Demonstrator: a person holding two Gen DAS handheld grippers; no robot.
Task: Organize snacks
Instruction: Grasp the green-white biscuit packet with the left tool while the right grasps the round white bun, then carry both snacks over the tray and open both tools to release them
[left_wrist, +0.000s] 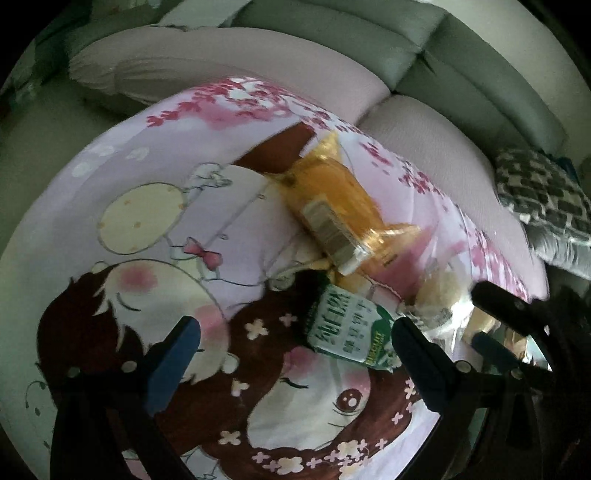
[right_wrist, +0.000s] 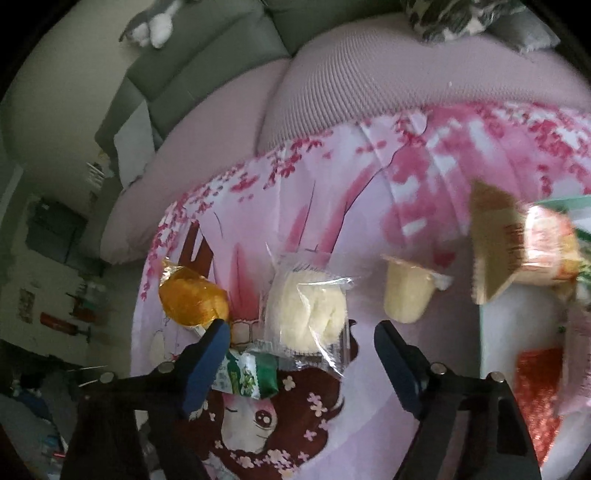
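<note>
Snacks lie on a pink cartoon-print cloth (left_wrist: 155, 229). In the left wrist view an orange-wrapped snack (left_wrist: 332, 199) lies ahead, and a green-and-white packet (left_wrist: 347, 325) lies just inside the right finger of my open, empty left gripper (left_wrist: 295, 354). In the right wrist view my right gripper (right_wrist: 303, 365) is open and empty above a clear-wrapped pale cake (right_wrist: 306, 310). The orange snack (right_wrist: 192, 299) and the green packet (right_wrist: 247, 376) lie by its left finger. A pale jelly cup (right_wrist: 406, 291) lies to the right. The right gripper (left_wrist: 491, 317) also shows in the left wrist view.
A white box (right_wrist: 517, 332) at the right holds a red packet (right_wrist: 535, 398); a tan-and-orange packet (right_wrist: 517, 251) sits at its rim. A pink sofa seat (right_wrist: 369, 85) with grey cushions (left_wrist: 332, 33) lies behind the cloth, a patterned pillow (left_wrist: 543, 192) at the right.
</note>
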